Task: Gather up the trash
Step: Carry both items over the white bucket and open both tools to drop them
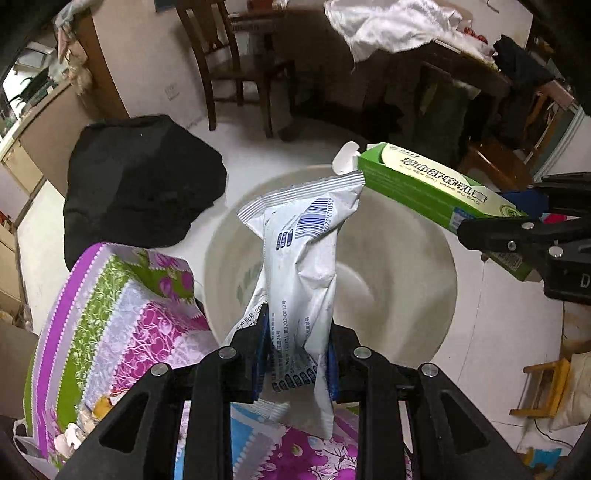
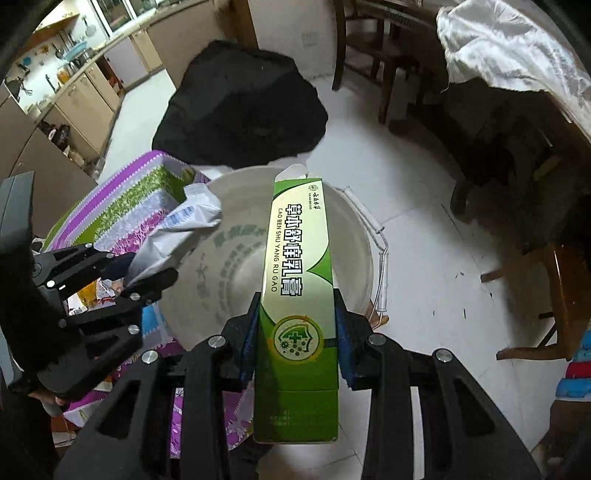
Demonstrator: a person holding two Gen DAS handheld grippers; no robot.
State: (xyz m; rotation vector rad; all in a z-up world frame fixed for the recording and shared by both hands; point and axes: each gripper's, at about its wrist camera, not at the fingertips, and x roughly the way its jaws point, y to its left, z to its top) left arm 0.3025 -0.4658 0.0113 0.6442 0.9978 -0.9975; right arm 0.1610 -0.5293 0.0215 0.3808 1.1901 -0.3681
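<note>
My left gripper (image 1: pixel 297 332) is shut on a crumpled white wrapper (image 1: pixel 303 258) with a blue barcode, held over a large white bucket (image 1: pixel 417 295) on the floor. My right gripper (image 2: pixel 298 325) is shut on a long green box (image 2: pixel 299 280) with an open top flap, also above the white bucket (image 2: pixel 236 266). In the left wrist view the green box (image 1: pixel 424 184) and right gripper (image 1: pixel 524 236) come in from the right. The right wrist view has the left gripper (image 2: pixel 144 273) at the left, clamping the white wrapper (image 2: pixel 177 232).
A table with a purple, green and white floral cloth (image 1: pixel 122 314) stands just left of the bucket. A black bag (image 1: pixel 144 181) lies on the tiled floor beyond. Wooden chairs (image 1: pixel 236 62) and a dark table with white cloth (image 1: pixel 395 26) stand further back. A wooden stool (image 2: pixel 569 295) is at right.
</note>
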